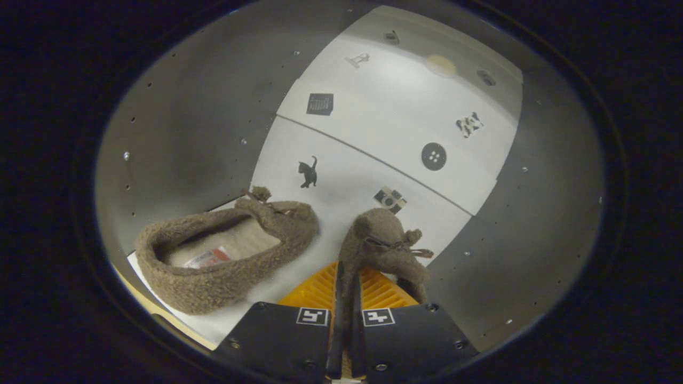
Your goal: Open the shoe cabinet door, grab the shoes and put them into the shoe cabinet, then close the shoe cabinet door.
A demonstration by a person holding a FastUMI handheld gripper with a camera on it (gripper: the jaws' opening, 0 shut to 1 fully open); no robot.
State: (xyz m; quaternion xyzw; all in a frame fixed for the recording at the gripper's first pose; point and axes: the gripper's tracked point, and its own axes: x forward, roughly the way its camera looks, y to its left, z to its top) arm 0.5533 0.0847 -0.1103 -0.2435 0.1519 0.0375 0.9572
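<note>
I am inside the shoe cabinet, whose white back panel (405,122) carries small dark stickers. A brown fuzzy slipper (224,256) rests on the white shelf (288,277) to the left, its opening facing me. My gripper (346,298) is shut on a second brown fuzzy slipper (381,240) with a small bow, pinching its side wall between both fingers. This held slipper stands on edge just ahead of the fingers, toe toward the back panel, to the right of the first slipper.
Grey perforated side walls (197,128) of the cabinet rise on the left and on the right (539,224). A seam (373,154) splits the back panel into sections. The shelf's front edge (160,304) lies below the resting slipper.
</note>
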